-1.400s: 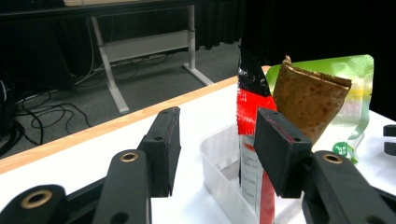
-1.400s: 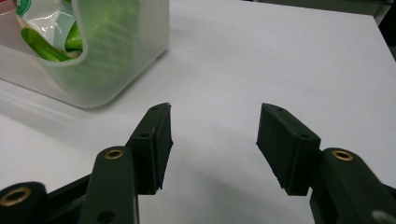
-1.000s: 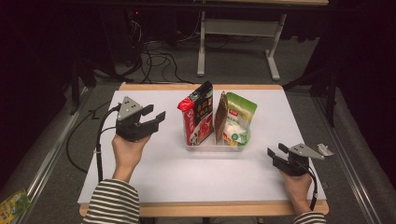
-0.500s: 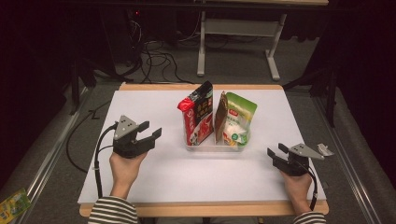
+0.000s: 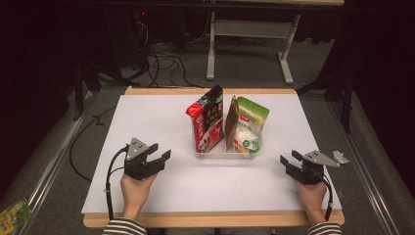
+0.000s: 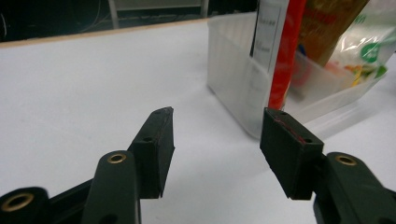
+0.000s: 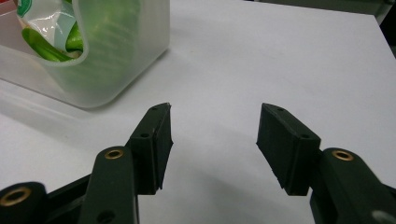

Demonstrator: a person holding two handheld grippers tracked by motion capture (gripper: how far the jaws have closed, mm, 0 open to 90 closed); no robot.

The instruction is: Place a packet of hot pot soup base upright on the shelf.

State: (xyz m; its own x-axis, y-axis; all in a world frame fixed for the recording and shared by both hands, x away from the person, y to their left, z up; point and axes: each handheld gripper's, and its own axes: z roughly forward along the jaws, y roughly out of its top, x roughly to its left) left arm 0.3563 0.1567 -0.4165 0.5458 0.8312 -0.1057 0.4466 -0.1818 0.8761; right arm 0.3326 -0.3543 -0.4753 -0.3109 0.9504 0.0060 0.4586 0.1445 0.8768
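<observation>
Tub (image 5: 225, 152) is the thing here, a clear plastic one sitting mid-counter (image 5: 161, 112), ahead of both hand-held grippers and between them. It's got two packets standing upright in it: a red packet (image 5: 205, 120) on the side nearer the left hand-held gripper (image 5: 159, 159), and a green pouch (image 5: 248, 128) on the side nearer the right hand-held gripper (image 5: 288, 160). There's a brownish packet (image 5: 230, 122) squeezed edge-on between those two, can't really tell what it is.

The left gripper is held low over the white counter, a bit off from the tub's near corner. Its jaws have just been opening, and they stand well apart now with nothing between them, just bare counter. In the left gripper view (image 6: 215, 135) the tub (image 6: 238, 88) is ahead and to the right of the jaws, close but not touching, with the red packet's edge (image 6: 282, 51) poking up behind the frosted wall.

The right one is about the same deal: jaws wide apart, nothing in them, parked near the counter's right edge. In the right gripper view (image 7: 212, 133) the rounded corner of the tub (image 7: 116, 51) is up and to the left of the jaws, near but apart, and you can see the green pouch (image 7: 51, 32) through the plastic.

Both hands come in from the near edge, striped sleeves (image 5: 122, 227) just showing.
</observation>
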